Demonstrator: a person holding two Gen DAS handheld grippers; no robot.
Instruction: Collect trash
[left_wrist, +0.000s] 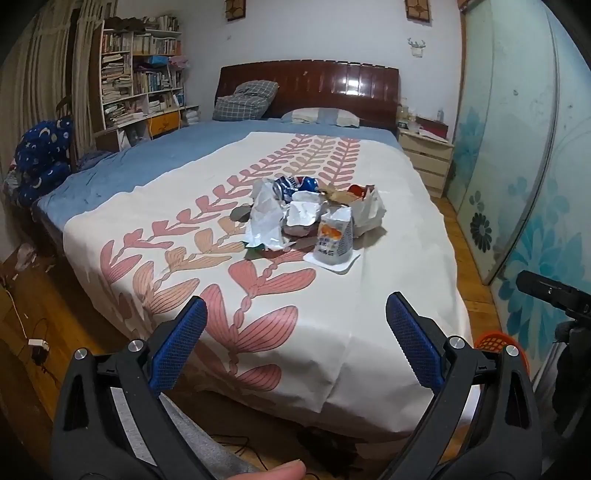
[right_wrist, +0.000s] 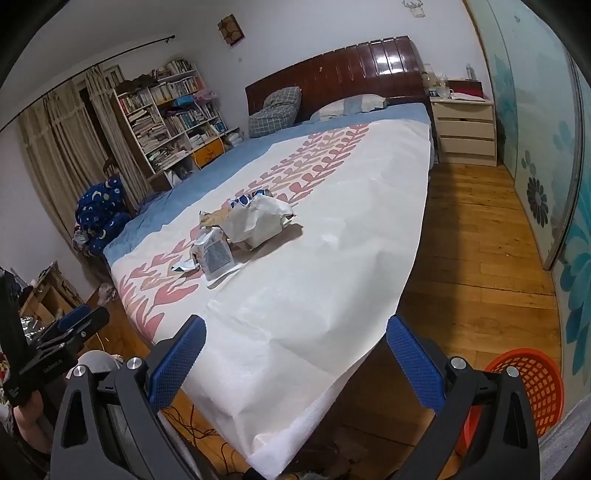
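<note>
A pile of trash (left_wrist: 314, 218) lies in the middle of the bed: crumpled white paper, a crushed blue can (left_wrist: 295, 184), a small drink carton (left_wrist: 334, 238) on a white lid. The pile also shows in the right wrist view (right_wrist: 243, 229). My left gripper (left_wrist: 295, 314) is open and empty, held above the foot of the bed, well short of the pile. My right gripper (right_wrist: 295, 332) is open and empty over the bed's near corner. An orange mesh basket (right_wrist: 535, 391) stands on the floor at the right, also seen in the left wrist view (left_wrist: 495, 341).
The bed (left_wrist: 332, 332) has a white cover with pink leaf print over a blue sheet. A bookshelf (left_wrist: 140, 81) stands at the left, a nightstand (left_wrist: 428, 158) at the right, sliding wardrobe doors (left_wrist: 517, 166) along the right wall. Cables (left_wrist: 33, 347) lie on the wooden floor.
</note>
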